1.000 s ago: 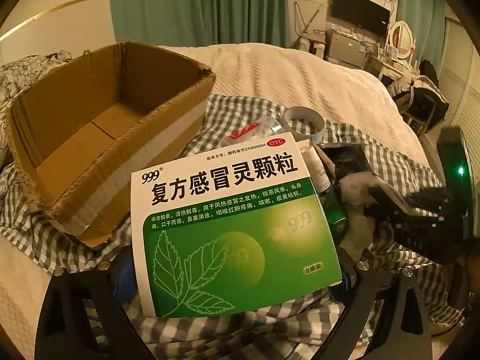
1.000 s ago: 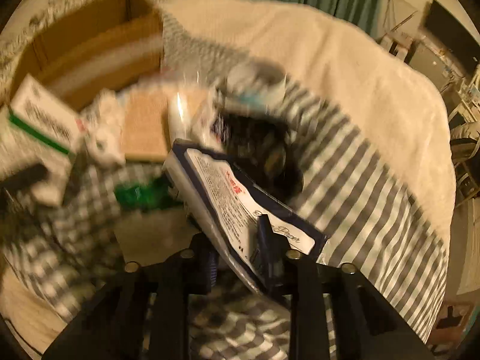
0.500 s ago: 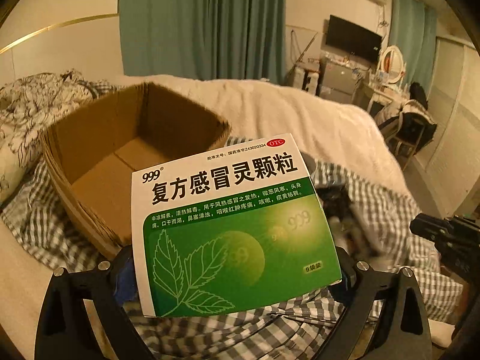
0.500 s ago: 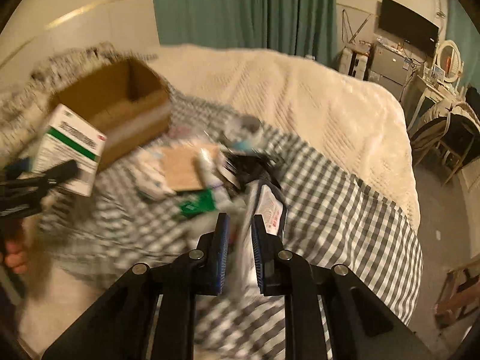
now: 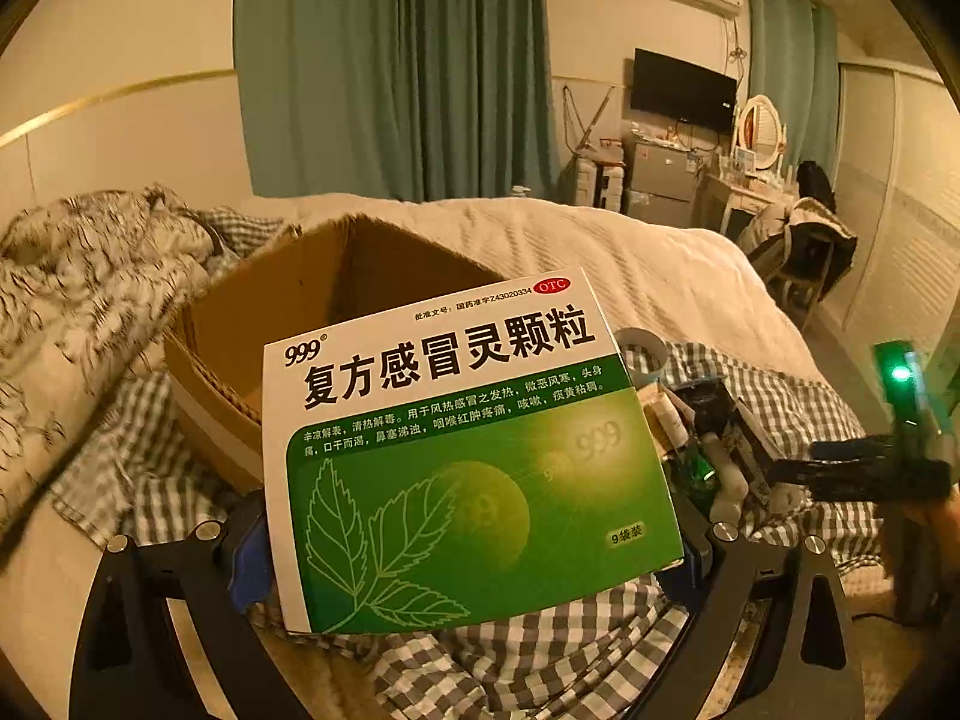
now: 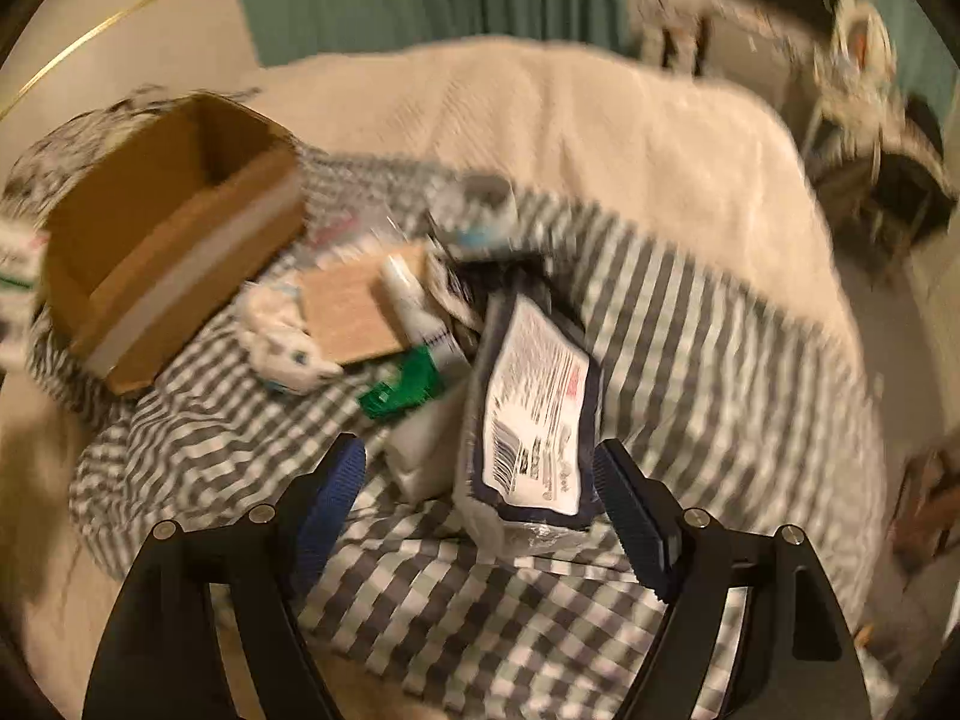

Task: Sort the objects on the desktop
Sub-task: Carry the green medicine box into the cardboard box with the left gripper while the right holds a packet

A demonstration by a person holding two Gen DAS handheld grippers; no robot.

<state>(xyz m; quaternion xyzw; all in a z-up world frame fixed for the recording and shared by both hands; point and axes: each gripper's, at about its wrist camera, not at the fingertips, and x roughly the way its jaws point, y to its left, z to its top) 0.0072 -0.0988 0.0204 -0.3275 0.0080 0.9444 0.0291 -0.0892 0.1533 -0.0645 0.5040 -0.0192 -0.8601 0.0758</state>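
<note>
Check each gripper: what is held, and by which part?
Left gripper clamps the medicine box by its lower side edges. Right gripper is open, holding nothing.

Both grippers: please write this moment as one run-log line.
left gripper: shut on medicine box | right gripper: open, packet between fingers | carton: empty

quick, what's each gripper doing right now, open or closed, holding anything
Left gripper: shut on the green and white medicine box.
Right gripper: jaws open, holding nothing; the white packet lies between them, ungripped.
</note>
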